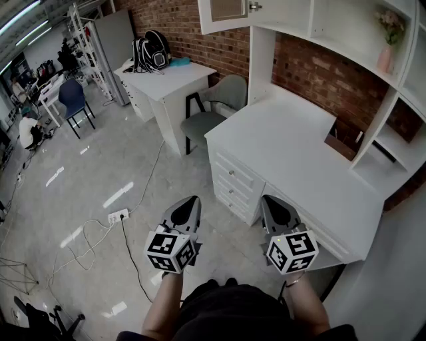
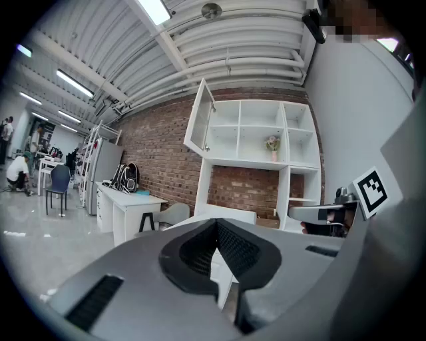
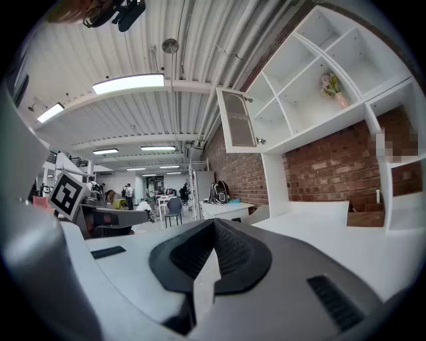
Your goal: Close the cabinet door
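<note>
The white cabinet door (image 1: 228, 12) with a mesh panel stands swung open at the upper left of the shelf unit (image 1: 393, 86). It also shows as the cabinet door (image 2: 200, 124) in the left gripper view and the cabinet door (image 3: 238, 120) in the right gripper view. Both grippers hover low in front of the desk, far below the door and touching nothing. My left gripper (image 1: 192, 200) is shut and empty, its jaws meeting at the left gripper tip (image 2: 216, 224). My right gripper (image 1: 269, 200) is also shut and empty, seen closed at the right gripper tip (image 3: 213, 224).
A white desk (image 1: 293, 150) with drawers (image 1: 233, 176) lies ahead under the shelves. A grey chair (image 1: 216, 106) and a second white table (image 1: 166, 73) with a backpack (image 1: 152, 52) stand to its left. Cables and a power strip (image 1: 118, 215) lie on the floor.
</note>
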{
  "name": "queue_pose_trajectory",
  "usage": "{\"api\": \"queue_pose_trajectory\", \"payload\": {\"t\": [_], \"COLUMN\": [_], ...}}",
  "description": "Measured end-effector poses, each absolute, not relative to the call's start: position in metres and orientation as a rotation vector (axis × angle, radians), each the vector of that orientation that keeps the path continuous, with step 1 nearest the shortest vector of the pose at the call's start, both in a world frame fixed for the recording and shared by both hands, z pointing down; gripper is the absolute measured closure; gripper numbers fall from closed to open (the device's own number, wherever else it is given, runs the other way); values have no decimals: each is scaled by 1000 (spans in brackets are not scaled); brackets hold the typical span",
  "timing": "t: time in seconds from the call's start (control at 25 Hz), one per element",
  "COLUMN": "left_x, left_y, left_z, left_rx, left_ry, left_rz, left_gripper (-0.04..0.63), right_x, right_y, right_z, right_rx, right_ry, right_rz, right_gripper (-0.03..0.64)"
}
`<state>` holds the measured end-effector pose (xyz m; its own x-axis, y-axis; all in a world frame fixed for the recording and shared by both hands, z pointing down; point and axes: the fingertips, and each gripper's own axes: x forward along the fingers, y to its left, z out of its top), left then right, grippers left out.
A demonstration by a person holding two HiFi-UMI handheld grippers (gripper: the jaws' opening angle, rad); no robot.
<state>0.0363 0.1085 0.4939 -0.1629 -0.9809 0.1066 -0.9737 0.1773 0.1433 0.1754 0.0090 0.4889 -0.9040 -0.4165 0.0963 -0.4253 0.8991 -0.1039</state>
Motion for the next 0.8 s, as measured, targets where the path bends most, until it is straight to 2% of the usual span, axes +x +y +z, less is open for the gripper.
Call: {"api": "queue_pose_trajectory", "payload": {"t": [0.8], "left_x": [16], "left_y": [79], "left_z": [494], "left_rx": [1865], "left_ry": [-2291], "left_rz": [-32], "left_gripper": [586], "right_x": [156], "right_y": [-21], "right_z": [491], "right_rx": [560], "right_ry": [-2988], "right_rz": [292], "right_gripper": [615]}}
